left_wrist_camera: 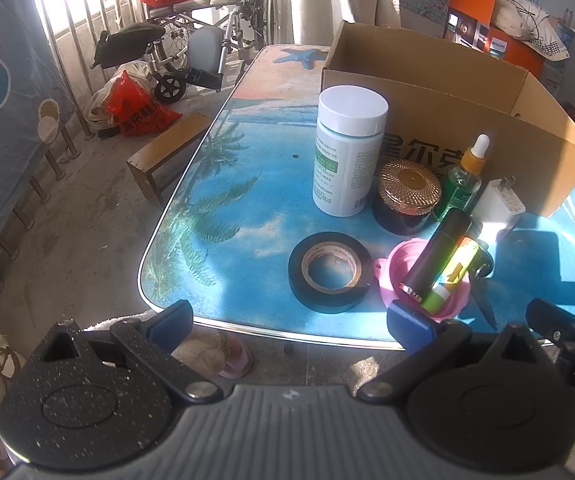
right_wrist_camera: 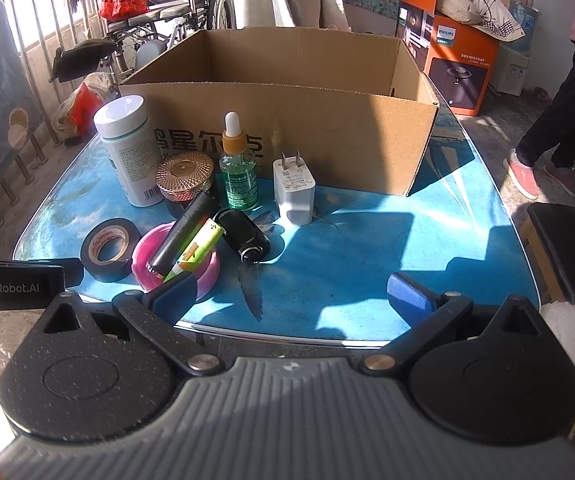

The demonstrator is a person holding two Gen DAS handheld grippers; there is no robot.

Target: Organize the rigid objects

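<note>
Right wrist, open cardboard box [right_wrist_camera: 279, 128], white charger [right_wrist_camera: 294, 190]

- Right gripper [right_wrist_camera: 291, 294] hangs at the near edge of the tabletop [right_wrist_camera: 367, 248], fingers [right_wrist_camera: 409, 294] wide apart, nothing between them.
- Open cardboard box [right_wrist_camera: 327, 136] sits at the back.
- In front of it, a row: white bottle [right_wrist_camera: 129, 152], gold-lidded jar [right_wrist_camera: 185, 176], green dropper bottle [right_wrist_camera: 238, 168], white charger [right_wrist_camera: 294, 192] standing upright.
- Nearer: black tape roll [right_wrist_camera: 109, 250], and just beside it a pink dish [right_wrist_camera: 207, 270] with a black tube [right_wrist_camera: 183, 236] and a green tube [right_wrist_camera: 199, 252] leaning in it.
- Black key fob [right_wrist_camera: 245, 236] lies next to the dish.
- Left gripper's body [right_wrist_camera: 11, 286] pokes in at the left edge.
- A person's legs [right_wrist_camera: 559, 128] stand far right.
</note>
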